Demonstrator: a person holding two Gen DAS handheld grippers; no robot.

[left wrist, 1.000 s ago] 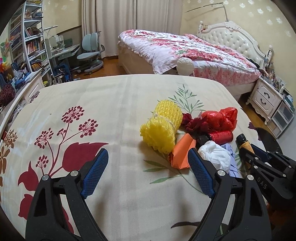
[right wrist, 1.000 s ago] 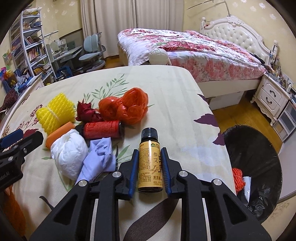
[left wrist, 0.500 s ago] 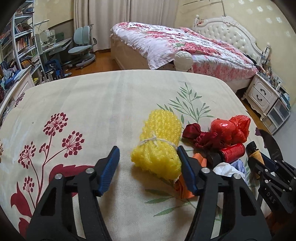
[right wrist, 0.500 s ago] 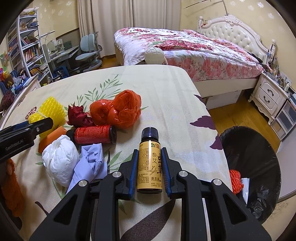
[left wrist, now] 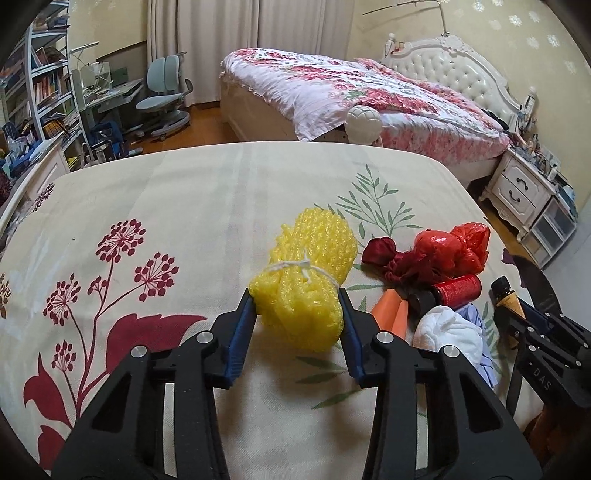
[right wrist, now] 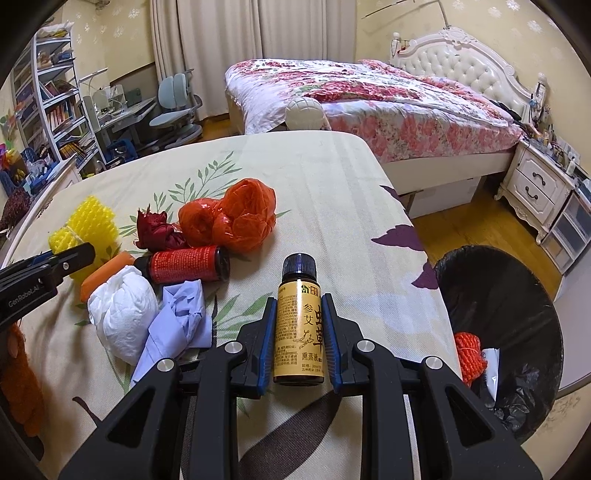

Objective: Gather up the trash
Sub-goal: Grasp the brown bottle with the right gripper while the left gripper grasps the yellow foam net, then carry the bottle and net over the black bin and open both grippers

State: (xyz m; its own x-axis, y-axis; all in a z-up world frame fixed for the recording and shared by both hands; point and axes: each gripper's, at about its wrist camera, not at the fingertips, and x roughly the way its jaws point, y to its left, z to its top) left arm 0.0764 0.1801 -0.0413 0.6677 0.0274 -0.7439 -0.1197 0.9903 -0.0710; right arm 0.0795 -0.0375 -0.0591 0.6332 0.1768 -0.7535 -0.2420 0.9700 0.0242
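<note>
My right claw (right wrist: 298, 341) is clamped on the bottle (right wrist: 299, 325); bin (right wrist: 517, 317) lies right, below the surface edge; left claw (left wrist: 297, 321) pinches the yellow foam (left wrist: 301, 280).

Cream tablecloth (left wrist: 207, 206) w/ red flower + green leaf print, purple leaf shapes at its right edge. Behind it: bed (right wrist: 376, 96) w/ pink floral quilt, white tufted headboard (left wrist: 454, 70). White round ball-like obj (left wrist: 364, 123) betw. table and bed. White nightstand (right wrist: 535, 188) far right, clutter on top. Bookshelf (right wrist: 48, 96), desk, grey-blue chair (left wrist: 164, 96) at left by curtains (right wrist: 221, 33). Wood floor.
</note>
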